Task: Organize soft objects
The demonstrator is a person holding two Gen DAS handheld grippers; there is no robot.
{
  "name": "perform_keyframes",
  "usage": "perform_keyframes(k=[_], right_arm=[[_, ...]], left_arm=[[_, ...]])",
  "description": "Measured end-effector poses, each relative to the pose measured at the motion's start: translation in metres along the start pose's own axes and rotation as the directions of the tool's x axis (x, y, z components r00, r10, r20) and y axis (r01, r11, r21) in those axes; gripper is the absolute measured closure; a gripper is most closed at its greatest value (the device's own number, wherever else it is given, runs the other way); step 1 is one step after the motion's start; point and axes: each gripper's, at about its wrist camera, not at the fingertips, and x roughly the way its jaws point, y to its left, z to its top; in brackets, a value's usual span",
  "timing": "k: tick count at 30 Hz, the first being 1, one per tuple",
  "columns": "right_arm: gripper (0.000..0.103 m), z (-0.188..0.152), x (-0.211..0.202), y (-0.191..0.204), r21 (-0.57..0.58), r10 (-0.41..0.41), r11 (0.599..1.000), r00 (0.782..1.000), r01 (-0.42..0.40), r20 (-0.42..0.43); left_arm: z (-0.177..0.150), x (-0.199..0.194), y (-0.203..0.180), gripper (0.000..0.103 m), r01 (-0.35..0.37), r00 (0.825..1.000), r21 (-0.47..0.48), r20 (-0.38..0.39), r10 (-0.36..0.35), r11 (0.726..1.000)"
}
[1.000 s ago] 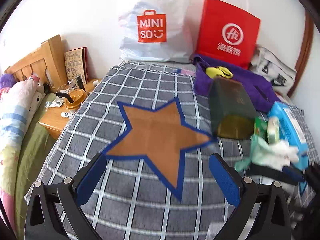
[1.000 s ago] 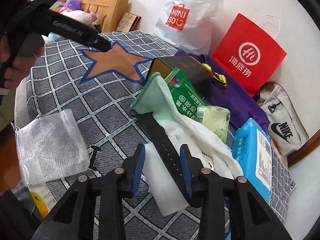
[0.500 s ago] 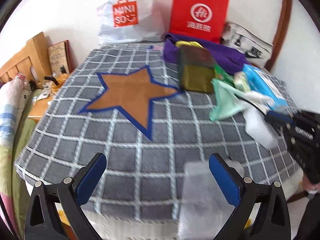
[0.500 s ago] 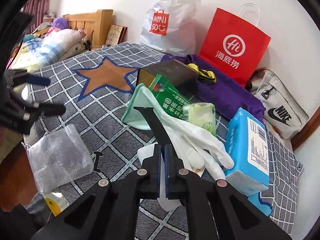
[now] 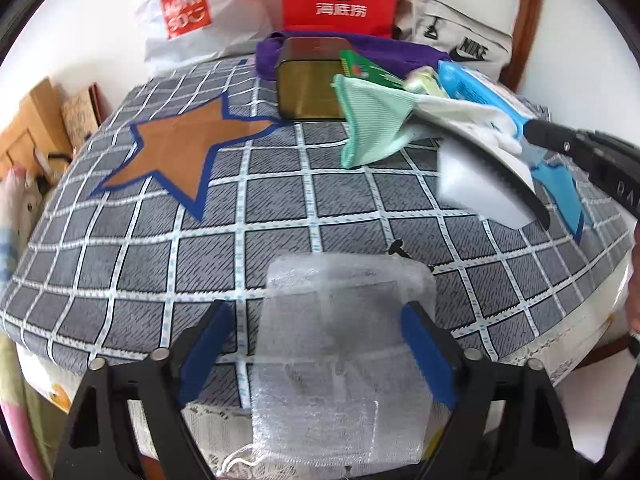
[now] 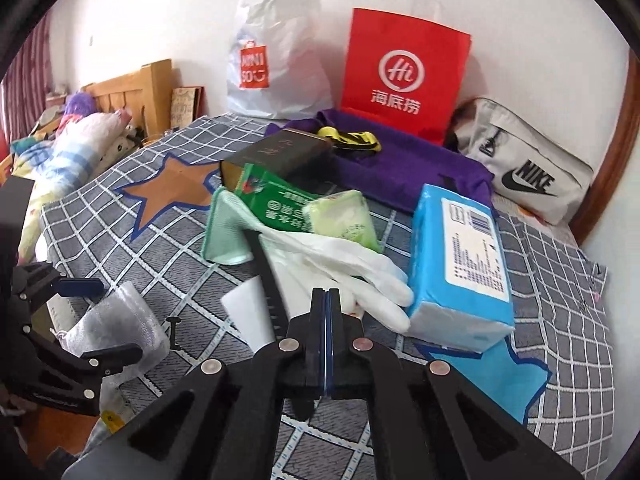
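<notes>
Gauzy mesh pouch [image 5: 340,344], at six o'clock on the bed edge, now sits between your left gripper [image 5: 316,344], whose jaws are closing without touching it yet. At three o'clock, your right gripper [image 6: 326,300] has clamped fully onto the black strap [image 6: 266,276], lifting it.

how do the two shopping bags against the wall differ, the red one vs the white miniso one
The red bag is stiff paper standing square and upright with flat faces; the white bag is crinkled plastic that slumps and bulges. The red bag is red all over with a white round logo and white characters; the white bag carries only a small red logo patch. Both stand against the wall at the far edge of the checked cover, side by side.
</notes>
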Motion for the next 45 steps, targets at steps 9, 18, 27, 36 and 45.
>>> perform_keyframes(k=[9,18,27,36,45], right_arm=[[0.102,-0.007,-0.005,0.003,0.022,0.109,0.994,0.994,-0.109,0.014],[0.063,-0.019,-0.013,0.028,0.007,0.247,0.969,0.969,-0.246,-0.014],[0.037,-0.035,-0.001,0.058,0.014,0.336,0.942,0.939,-0.336,-0.071],[0.056,-0.041,-0.019,0.027,0.067,0.232,0.971,0.972,-0.229,-0.038],[0.055,-0.071,-0.034,-0.068,0.248,0.009,0.969,0.995,0.017,-0.104]], left_arm=[[0.013,0.001,-0.001,0.08,0.021,1.0,-0.013,0.016,-0.021,1.0],[0.026,0.012,0.01,0.093,0.079,0.997,-0.084,0.022,-0.078,0.993],[0.032,0.016,0.015,0.095,0.119,0.993,-0.117,0.025,-0.117,0.986],[0.034,0.014,0.016,0.095,0.127,0.992,-0.131,0.012,-0.126,0.983],[0.051,-0.011,0.016,0.096,0.106,0.994,-0.143,0.045,-0.101,0.984]])
